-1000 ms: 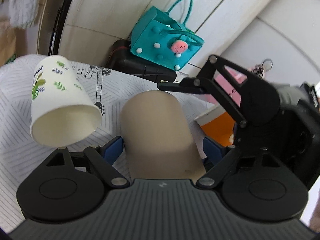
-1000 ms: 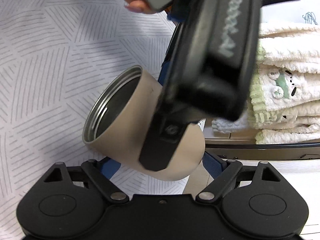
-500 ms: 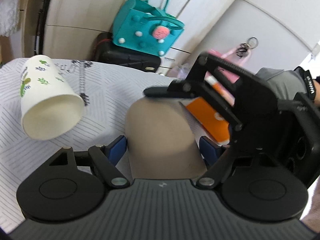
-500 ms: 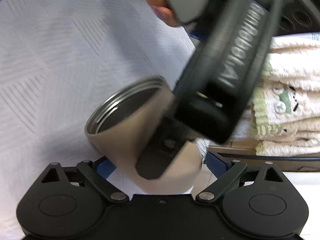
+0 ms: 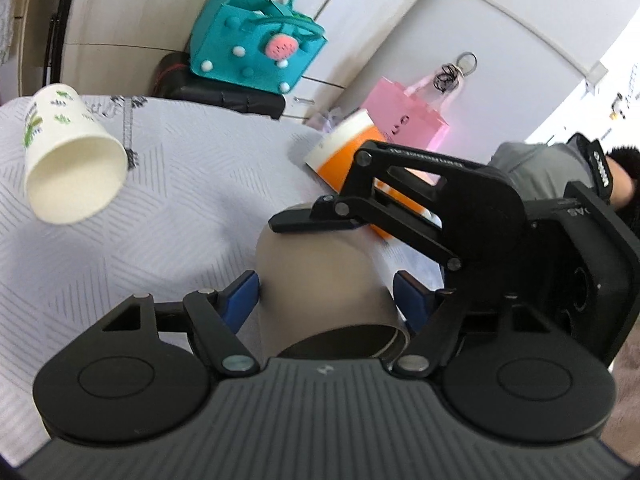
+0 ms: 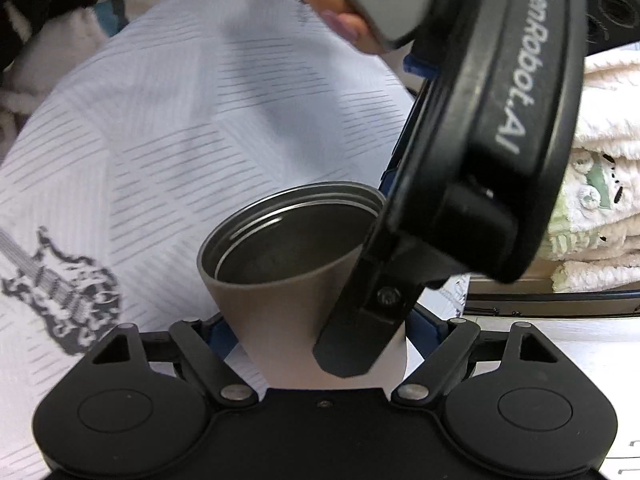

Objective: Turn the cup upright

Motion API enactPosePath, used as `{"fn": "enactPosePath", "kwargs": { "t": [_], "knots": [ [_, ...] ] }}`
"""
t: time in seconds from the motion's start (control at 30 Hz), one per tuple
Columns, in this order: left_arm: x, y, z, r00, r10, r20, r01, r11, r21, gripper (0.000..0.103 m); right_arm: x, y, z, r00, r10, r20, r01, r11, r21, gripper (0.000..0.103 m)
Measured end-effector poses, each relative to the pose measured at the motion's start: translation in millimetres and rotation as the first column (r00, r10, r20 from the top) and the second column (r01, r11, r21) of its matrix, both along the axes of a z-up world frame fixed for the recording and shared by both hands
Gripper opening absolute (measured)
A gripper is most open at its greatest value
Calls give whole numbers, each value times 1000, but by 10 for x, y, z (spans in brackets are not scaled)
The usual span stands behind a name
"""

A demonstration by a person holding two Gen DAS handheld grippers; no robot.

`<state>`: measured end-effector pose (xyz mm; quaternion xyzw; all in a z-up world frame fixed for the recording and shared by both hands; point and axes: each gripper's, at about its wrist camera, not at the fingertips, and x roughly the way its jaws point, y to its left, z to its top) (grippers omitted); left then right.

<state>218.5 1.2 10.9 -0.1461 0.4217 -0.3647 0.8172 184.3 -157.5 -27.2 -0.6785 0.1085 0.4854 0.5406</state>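
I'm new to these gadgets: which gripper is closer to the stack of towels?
Left. In the right wrist view the left gripper sits between the tan cup and the towels; the right gripper holds the cup from the opposite side.

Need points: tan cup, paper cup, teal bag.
tan cup (image 6: 280,312), right wrist view, outer wall below the rim.
paper cup (image 5: 74,176), left wrist view, inside of its open mouth.
teal bag (image 5: 248,56), left wrist view, front panel.

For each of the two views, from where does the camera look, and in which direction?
Left wrist: sits on the left gripper, facing over the striped cloth toward a teal bag; the right gripper crosses it.
Right wrist: sits on the right gripper, facing folded towels; the person's fingers show.
Shared: the beige metal cup, gripped by both.
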Motion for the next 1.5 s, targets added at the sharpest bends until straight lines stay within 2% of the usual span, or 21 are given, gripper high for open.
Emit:
{"fn": "enactPosePath", "kwargs": {
  "t": [0.23, 0.47, 0.7, 0.83, 0.93, 1.07, 1.17, 1.23, 1.3, 1.33, 1.4, 1.43, 1.47, 1.5],
  "knots": [
    [-227, -40, -22, 999, -42, 13, 42, 999, -26, 71, -178, -18, 49, 999, -49, 5, 49, 996, -72, 86],
    [-485, -83, -25, 996, -88, 8, 89, 990, -106, 71, -594, -85, 3, 994, -107, 34, 110, 986, -127, 84],
    [-670, -86, -43, 994, -110, 16, 111, 985, -132, 71, -1045, -128, 62, 982, -189, -11, 186, 975, -123, 84],
    [-742, -8, -3, 995, -86, 41, 91, 988, -129, 71, -1104, -76, 93, 970, -236, -58, 227, 965, -130, 84],
    [-778, 101, 60, 997, -37, 70, 47, 989, -138, 71, -1003, -37, 39, 957, -276, -87, 265, 957, -115, 84],
    [-843, 321, 139, 991, 71, 115, -54, 988, -144, 71, -667, 130, 102, 913, -368, -174, 362, 930, -66, 83],
    [-872, 513, 184, 983, 133, 125, -111, 980, -166, 71, -480, 169, 155, 835, -480, -271, 492, 870, -26, 83],
    [-891, 602, 189, 979, 165, 122, -143, 975, -170, 71, -317, 197, 192, 752, -565, -340, 597, 802, -14, 83],
    [-929, 670, 172, 974, 193, 115, -172, 970, -170, 71, -140, 200, 213, 650, -645, -402, 700, 714, -13, 83],
    [-939, 669, 150, 974, 199, 108, -179, 969, -173, 71, -18, 186, 237, 572, -693, -439, 765, 644, -19, 83],
    [-948, 693, 91, 976, 205, 80, -188, 965, -184, 71, 234, 110, 275, 381, -759, -528, 878, 476, -51, 83],
    [-949, 695, 66, 976, 204, 70, -188, 964, -187, 71, 329, 57, 296, 305, -769, -562, 910, 410, -67, 83],
    [-954, 701, 31, 977, 204, 61, -189, 964, -186, 71, 387, 14, 270, 250, -770, -587, 928, 363, -81, 83],
    [-948, 689, 6, 978, 203, 52, -191, 964, -184, 71, 421, 4, 281, 226, -768, -600, 935, 344, -88, 83]
  ]
}}
